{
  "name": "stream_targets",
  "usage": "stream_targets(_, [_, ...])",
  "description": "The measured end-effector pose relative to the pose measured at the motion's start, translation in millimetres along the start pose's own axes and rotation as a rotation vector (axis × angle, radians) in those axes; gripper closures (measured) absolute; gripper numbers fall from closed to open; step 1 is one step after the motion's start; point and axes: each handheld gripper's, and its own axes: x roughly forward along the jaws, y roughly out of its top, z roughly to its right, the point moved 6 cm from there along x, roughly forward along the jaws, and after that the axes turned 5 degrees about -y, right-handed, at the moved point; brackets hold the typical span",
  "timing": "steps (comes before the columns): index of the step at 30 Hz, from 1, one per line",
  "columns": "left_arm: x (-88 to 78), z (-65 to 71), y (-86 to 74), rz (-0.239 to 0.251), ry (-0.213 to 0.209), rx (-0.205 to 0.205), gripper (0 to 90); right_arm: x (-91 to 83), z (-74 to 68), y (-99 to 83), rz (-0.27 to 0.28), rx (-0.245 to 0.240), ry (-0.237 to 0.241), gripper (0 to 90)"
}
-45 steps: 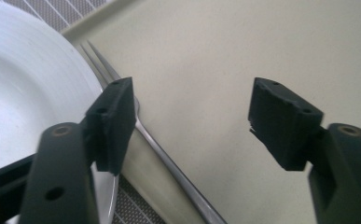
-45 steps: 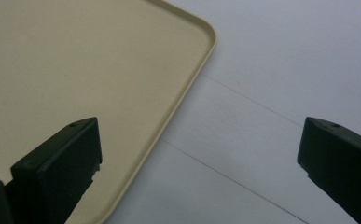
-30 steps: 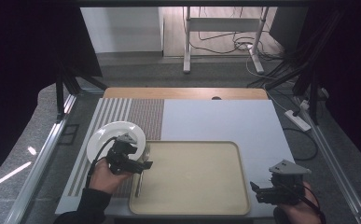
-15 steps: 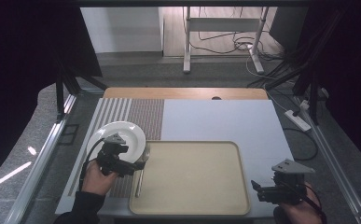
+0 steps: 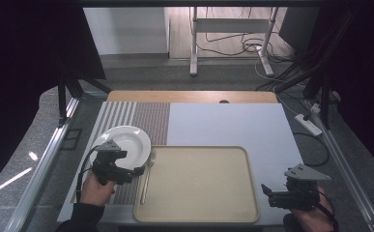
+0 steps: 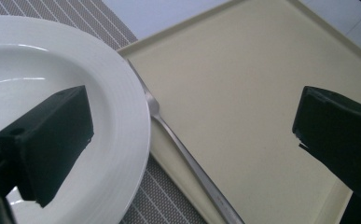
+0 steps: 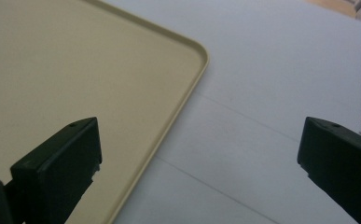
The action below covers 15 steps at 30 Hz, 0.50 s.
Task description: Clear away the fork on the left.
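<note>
**Mia:** Where was the spoon [image 5: 146, 176]?

**Ben:** It lay along the left edge of the big tan tray [image 5: 199, 193], with its bowl end up by the tray's far left corner. The white plate [image 5: 124, 141] sat just left of the tray, on the striped mat [image 5: 141, 121], and the spoon lay between the plate and the tray. In the left gripper view the spoon's handle [image 6: 192, 168] rested on the tray's rim.

**Mia:** Was the left gripper [image 5: 137, 170] holding it?

**Ben:** No. Its jaws had just been opening and stood spread wide, with nothing pinched. One jaw hung over the plate and the other over the tray, and the spoon was below the gap.

**Mia:** And the right gripper [image 5: 266, 189]?

**Ben:** It was by the tray's near right corner. Its jaws were spread wide too, and they held nothing. One hung over the tray [image 7: 75, 70] and one over the white table [image 7: 271, 93].
</note>
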Motion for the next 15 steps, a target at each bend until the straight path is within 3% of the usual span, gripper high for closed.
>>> stream_targets(8, [-9.0,0.4,-11.0,-0.009,0.016,-0.002,0.0,2.1,0.1,2.1,0.015,0.0,0.004,0.3])
stream_targets(15, [-18.3,1.8,-21.3,-0.012,0.04,-0.002,0.0,0.9,4.2,2.0,0.025,0.049,0.0,0.2])
